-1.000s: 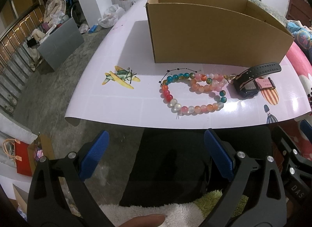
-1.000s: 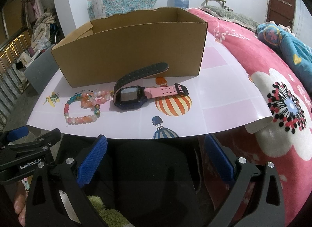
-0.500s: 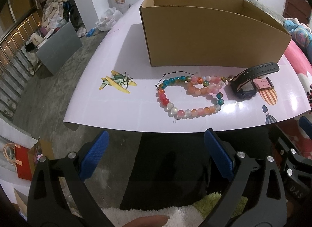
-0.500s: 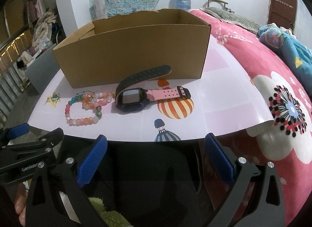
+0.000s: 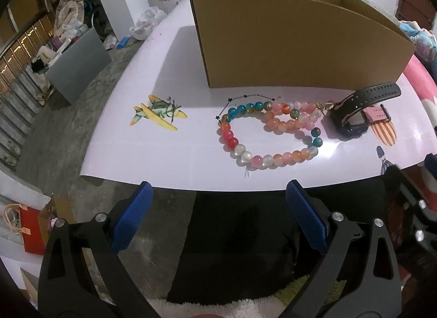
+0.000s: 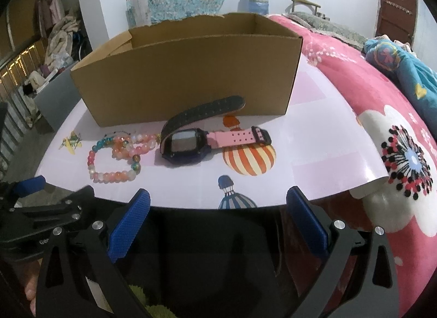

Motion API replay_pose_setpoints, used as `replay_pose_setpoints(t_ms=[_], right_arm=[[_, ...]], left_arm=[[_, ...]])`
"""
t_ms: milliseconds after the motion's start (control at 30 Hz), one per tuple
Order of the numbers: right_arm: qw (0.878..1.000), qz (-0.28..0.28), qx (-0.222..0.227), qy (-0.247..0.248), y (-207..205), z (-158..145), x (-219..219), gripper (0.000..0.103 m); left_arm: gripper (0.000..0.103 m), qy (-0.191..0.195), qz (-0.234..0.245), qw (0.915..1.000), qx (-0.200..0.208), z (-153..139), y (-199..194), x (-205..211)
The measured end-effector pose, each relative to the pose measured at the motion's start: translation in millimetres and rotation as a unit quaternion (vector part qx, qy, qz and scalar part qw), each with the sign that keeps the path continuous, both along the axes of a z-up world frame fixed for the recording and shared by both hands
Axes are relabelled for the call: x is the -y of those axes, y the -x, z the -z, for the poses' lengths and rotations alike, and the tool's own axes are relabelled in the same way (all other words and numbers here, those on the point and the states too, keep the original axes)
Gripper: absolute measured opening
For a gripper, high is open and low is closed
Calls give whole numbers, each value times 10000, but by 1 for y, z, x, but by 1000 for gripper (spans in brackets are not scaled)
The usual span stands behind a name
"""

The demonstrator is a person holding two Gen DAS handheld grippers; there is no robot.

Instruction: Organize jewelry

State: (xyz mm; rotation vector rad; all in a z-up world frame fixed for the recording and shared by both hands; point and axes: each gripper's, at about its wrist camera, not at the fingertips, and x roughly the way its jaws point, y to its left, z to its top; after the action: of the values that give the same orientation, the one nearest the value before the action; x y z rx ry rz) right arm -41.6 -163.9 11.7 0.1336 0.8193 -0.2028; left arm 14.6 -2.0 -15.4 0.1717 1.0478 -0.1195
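L claw: my left gripper [image 5: 218, 216] was spread wide w/ nothing between the blue pads, hanging short of the table's near edge.
R claw: my right gripper [image 6: 218, 218] was likewise wide apart & empty, also short of the edge.
Bead bracelets: multicolour bead bracelet [image 5: 269, 133] lay flat on the pink table cover [image 5: 169, 151], in front of the cardboard box [image 5: 295, 52] but apart from it; a smaller pink/orange strand overlapped its far side, so I couldn't tell where one ended.
Thin chain: a fine black chain w/ stars [image 5: 247, 97] sat just behind the beads, near the box wall.
Watch: digital watch [image 6: 188, 145], dark case, one black strap arched up toward the box, one pink strap flat to the right; it sat just beside the beads, maybe touching at a small gold clasp.
Handling, beads: I judged them light, floppy, glossy and prob. slippery; pinching across one run of beads on the near arc seemed best, and the tangle might drag the second strand along.
Handling, watch: stiffer & a bit heavier, I'd guess; the case or the raised black strap looked like the easiest hold.
Handling, chain: very thin, lying flat, hard to pinch imo.
Writing: none legible on box or watch; the lettering on the left tool's body, seen from the right cam, was too blurred to read.
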Motion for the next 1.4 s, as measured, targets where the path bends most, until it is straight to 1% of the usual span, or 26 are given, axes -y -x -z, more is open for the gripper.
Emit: replay_pose_setpoints(t_ms=[167, 300, 367, 433, 500, 533, 600, 633, 667, 767, 833, 900, 933, 967, 1033, 1067, 1100, 1200, 1333, 1400], right_arm=[[9996, -158, 209, 39, 1, -5, -2, 98], [9976, -406, 348, -438, -1, -6, 0, 98], [9967, -518, 331, -532, -5, -6, -3, 97], [9956, -679, 278, -575, -11, -6, -9, 98], [9940, -838, 227, -661, -18, -6, -16, 98], [9931, -902, 188, -730, -21, -5, -19, 97], [9903, -1016, 104, -944, -28, -3, -23, 97], [9889, -1056, 70, -1038, -31, -2, -24, 97], [9884, -1073, 54, -1071, -33, -1, -26, 97], [9864, -1157, -20, -1169, -41, 0, -31, 92], [9847, -1199, -87, -1260, -45, 2, -34, 85], [9822, -1239, -229, -1396, -52, 7, -39, 80], [9811, -1248, -289, -1451, -55, 9, -40, 76], [9802, -1247, -340, -1498, -56, 11, -41, 74], [9792, -1218, -436, -1565, -61, 15, -43, 67], [9784, -1210, -475, -1609, -63, 16, -43, 65], [9781, -1200, -501, -1625, -67, 17, -43, 61], [9781, -1153, -614, -1622, -73, 21, -44, 50], [9793, -1077, -739, -1543, -80, 28, -47, 43], [9797, -1057, -777, -1515, -83, 31, -49, 40]], left_arm=[[94, 58, 68, 9999, -56, 3, -2, -4], [95, 16, 260, 9997, -30, 4, -5, -7], [95, 16, 416, 9991, 61, 4, -6, -9], [95, 136, 670, 9975, 170, 4, -7, -14], [95, 306, 839, 9957, 246, 3, -10, -17], [95, 491, 920, 9940, 315, 2, -11, -21], [95, 992, 1025, 9885, 492, -2, -12, -32], [95, 1247, 1031, 9851, 581, -3, -13, -38], [95, 1423, 996, 9828, 631, -5, -15, -43], [95, 1834, 943, 9775, 451, -4, -27, -57], [94, 2025, 905, 9742, 411, -1, -35, -65], [94, 2014, 927, 9742, 429, 1, -43, -67], [94, 1969, 965, 9747, 423, 1, -46, -66], [94, 1916, 1019, 9753, 423, 2, -50, -64], [94, 1822, 1118, 9757, 481, -1, -53, -59], [93, 1763, 1183, 9758, 517, -2, -55, -55], [83, 1724, 1251, 9756, 536, -2, -56, -53], [63, 1566, 1501, 9754, 403, 1, -61, -47], [48, 1585, 1735, 9719, 153, 6, -70, -41], [44, 1499, 1838, 9715, 58, 11, -74, -35]])
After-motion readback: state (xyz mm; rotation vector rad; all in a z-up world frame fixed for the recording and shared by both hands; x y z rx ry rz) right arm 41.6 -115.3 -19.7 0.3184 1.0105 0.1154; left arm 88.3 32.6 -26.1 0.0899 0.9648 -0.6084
